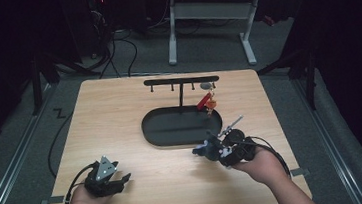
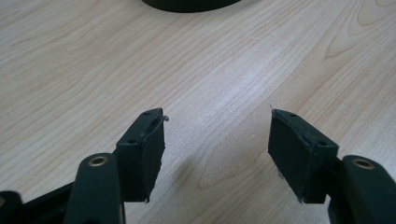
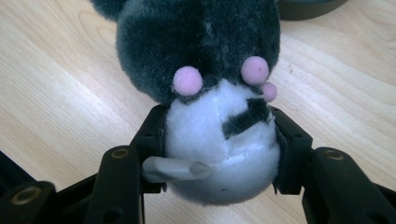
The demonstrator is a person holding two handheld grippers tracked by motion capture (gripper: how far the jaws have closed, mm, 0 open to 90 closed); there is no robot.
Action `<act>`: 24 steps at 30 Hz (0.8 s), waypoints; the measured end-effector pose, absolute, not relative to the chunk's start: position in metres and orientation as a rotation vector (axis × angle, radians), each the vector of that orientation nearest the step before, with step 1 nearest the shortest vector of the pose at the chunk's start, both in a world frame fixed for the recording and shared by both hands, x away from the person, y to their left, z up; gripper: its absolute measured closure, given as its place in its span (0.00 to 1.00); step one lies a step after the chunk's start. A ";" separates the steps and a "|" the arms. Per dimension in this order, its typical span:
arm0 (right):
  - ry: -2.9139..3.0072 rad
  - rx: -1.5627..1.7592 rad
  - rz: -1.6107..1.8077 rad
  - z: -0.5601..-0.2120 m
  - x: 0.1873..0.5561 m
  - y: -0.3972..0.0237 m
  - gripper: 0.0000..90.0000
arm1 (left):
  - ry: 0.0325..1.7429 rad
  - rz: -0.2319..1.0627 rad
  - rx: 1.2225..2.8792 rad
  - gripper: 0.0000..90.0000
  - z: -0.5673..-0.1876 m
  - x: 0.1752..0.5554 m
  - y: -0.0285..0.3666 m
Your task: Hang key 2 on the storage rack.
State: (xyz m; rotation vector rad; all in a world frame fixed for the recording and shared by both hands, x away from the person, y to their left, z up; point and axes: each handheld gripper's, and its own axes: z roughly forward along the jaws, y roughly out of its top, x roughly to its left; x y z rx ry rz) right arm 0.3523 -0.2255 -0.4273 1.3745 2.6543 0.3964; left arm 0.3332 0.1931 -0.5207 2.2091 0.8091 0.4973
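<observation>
A small plush toy [image 3: 210, 93], dark grey with a white belly and pink pompoms, is squeezed between the pads of my right gripper [image 3: 219, 149]. From above, that toy [image 1: 207, 148] sits at the tip of the right gripper [image 1: 214, 150], just in front of the black oval tray [image 1: 156, 130]. A black T-shaped hook stand [image 1: 180, 82] rises from the tray, and a red and orange charm [image 1: 207, 102] hangs from its right end. My left gripper [image 1: 121, 180] rests near the table's front left, open, with bare wood between its pads [image 2: 152, 149].
The wooden table [image 1: 119, 108] has its front edge right below both hands. A dark floor with cables and a white desk frame [image 1: 211, 23] lie beyond the far edge. The tray's rim [image 2: 187, 4] shows ahead of the left gripper.
</observation>
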 end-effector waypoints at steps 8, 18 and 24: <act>2.614 1.423 0.387 -0.415 0.358 -0.225 0.55 | 0.818 0.503 2.197 0.40 -0.520 0.334 0.194; 2.583 1.471 0.400 -0.402 0.369 -0.221 0.55 | 0.839 0.523 2.166 0.38 -0.519 0.336 0.197; 2.574 1.480 0.418 -0.391 0.379 -0.217 0.54 | 0.841 0.512 2.167 0.38 -0.519 0.335 0.201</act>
